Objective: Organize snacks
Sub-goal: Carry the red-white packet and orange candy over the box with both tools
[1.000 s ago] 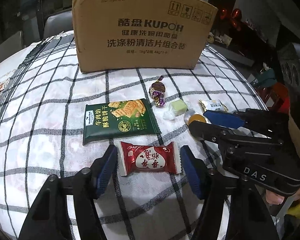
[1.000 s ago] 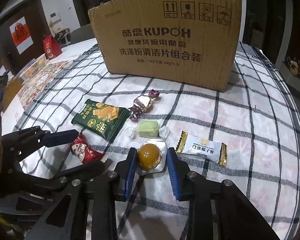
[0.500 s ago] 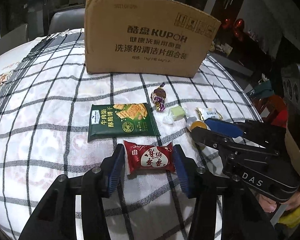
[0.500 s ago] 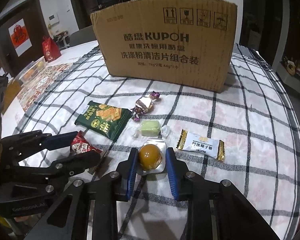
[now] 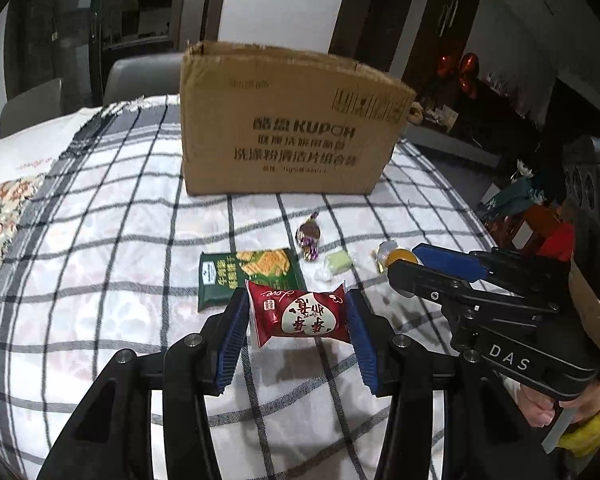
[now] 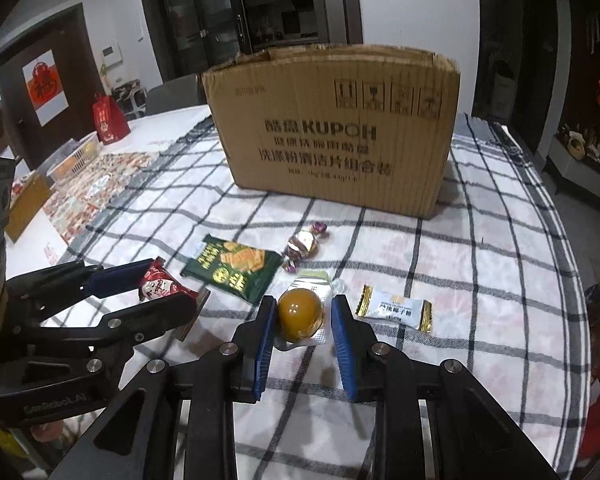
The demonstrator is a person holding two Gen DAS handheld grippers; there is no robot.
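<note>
My left gripper (image 5: 296,312) is shut on a red snack packet (image 5: 298,316) and holds it lifted above the checked tablecloth; it shows in the right wrist view too (image 6: 160,286). My right gripper (image 6: 302,318) is shut on an orange jelly cup (image 6: 300,314), also lifted; the cup shows in the left wrist view (image 5: 400,258). On the cloth lie a green cracker pack (image 5: 252,276), a purple-gold candy (image 5: 309,238), a pale green candy (image 5: 337,261) and a white-gold candy (image 6: 396,308). A cardboard box (image 6: 336,132) stands open-topped behind them.
The table (image 6: 500,240) is covered by a black-and-white checked cloth. A red gift bag (image 6: 108,118), a basket (image 6: 78,156) and a patterned mat (image 6: 100,188) are at the far left. Chairs stand behind the box. Clutter lies off the table's right edge.
Both grippers have closed on their snacks and lifted them off the cloth, moving up and back. The box looks farther away and its open top now shows.
</note>
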